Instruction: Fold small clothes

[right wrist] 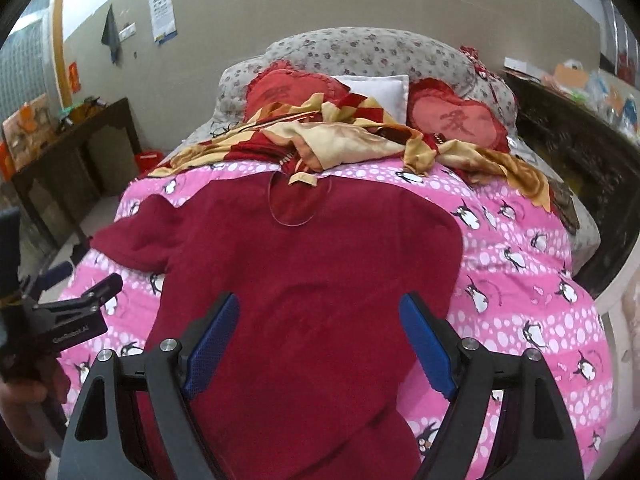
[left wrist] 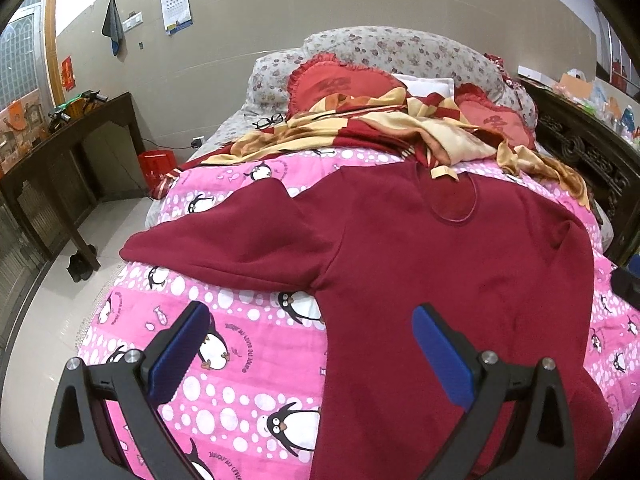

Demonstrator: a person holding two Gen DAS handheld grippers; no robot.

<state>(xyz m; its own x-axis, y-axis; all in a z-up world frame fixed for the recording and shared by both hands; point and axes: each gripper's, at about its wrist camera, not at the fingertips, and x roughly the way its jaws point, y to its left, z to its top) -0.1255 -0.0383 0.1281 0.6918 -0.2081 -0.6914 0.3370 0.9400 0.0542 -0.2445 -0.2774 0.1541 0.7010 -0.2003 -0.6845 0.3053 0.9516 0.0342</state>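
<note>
A dark red long-sleeved top [left wrist: 440, 264] lies flat on a pink penguin blanket [left wrist: 248, 392], collar away from me. Its left sleeve [left wrist: 224, 248] stretches out to the left; the right sleeve lies folded over the body. My left gripper [left wrist: 312, 320] is open and empty above the top's lower left edge. In the right wrist view the top [right wrist: 304, 280] fills the middle. My right gripper [right wrist: 320, 308] is open and empty above the top's lower body. The left gripper [right wrist: 80, 308] shows at that view's left edge.
A red and yellow quilt [left wrist: 360, 124], heart cushions [right wrist: 456, 120] and glasses [left wrist: 269, 121] lie at the bed's head. A dark wooden table [left wrist: 68, 152] stands left of the bed. A dark carved cabinet [left wrist: 580, 152] runs along the right.
</note>
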